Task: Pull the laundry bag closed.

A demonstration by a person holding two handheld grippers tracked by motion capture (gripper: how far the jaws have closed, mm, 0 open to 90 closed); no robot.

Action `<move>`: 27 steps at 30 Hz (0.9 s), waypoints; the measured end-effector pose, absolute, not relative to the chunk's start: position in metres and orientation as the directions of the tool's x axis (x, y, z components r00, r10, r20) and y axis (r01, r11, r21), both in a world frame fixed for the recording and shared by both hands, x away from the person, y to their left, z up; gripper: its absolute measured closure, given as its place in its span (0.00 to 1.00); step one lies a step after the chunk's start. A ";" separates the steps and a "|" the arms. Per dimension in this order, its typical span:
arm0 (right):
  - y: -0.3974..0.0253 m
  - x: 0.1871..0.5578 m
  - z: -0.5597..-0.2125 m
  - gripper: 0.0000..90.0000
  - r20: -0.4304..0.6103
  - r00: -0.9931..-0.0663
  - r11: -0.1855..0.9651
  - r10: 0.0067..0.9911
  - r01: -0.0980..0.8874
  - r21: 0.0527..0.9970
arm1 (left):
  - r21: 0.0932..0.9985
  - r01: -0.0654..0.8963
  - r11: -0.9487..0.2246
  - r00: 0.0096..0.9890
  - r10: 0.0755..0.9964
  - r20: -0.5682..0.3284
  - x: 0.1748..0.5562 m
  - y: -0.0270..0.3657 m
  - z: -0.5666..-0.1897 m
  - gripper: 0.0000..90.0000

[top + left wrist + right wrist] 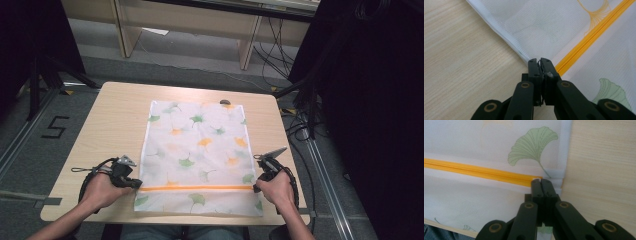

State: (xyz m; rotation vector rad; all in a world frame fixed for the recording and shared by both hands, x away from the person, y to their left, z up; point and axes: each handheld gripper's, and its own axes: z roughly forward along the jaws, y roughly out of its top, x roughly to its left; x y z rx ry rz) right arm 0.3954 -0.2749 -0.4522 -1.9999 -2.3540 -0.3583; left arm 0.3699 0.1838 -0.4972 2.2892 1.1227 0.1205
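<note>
A white mesh bag (197, 155) printed with green and orange leaves lies flat on the wooden table (115, 120). An orange zipper (195, 188) runs across it near the front edge. My left gripper (136, 184) is at the zipper's left end. In the left gripper view the gripper (539, 60) is shut, pinching the bag's edge (524, 56) beside the zipper (589, 37). My right gripper (256, 188) is at the zipper's right end. In the right gripper view the gripper (541, 180) is shut on the bag where the zipper (479, 171) ends.
A small dark object (225, 102) lies at the bag's far edge. Bare wood lies left and right of the bag. Table legs, cables and dark stands surround the table on the floor.
</note>
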 end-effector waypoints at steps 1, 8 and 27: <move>-0.275 0.395 -0.452 1.00 0.172 -0.172 0.146 0.970 0.977 0.154 | 0.536 0.699 -0.474 0.639 0.751 -0.168 0.370 0.184 -0.497 0.97; -0.281 0.393 -0.457 1.00 0.197 -0.179 0.148 0.964 0.976 0.161 | 0.538 0.695 -0.478 0.643 0.748 -0.166 0.370 0.184 -0.497 0.97; -0.307 0.381 -0.445 0.72 0.294 -0.091 -0.030 0.951 0.923 0.384 | 0.705 0.632 -0.320 0.598 0.781 -0.181 0.363 0.196 -0.477 0.82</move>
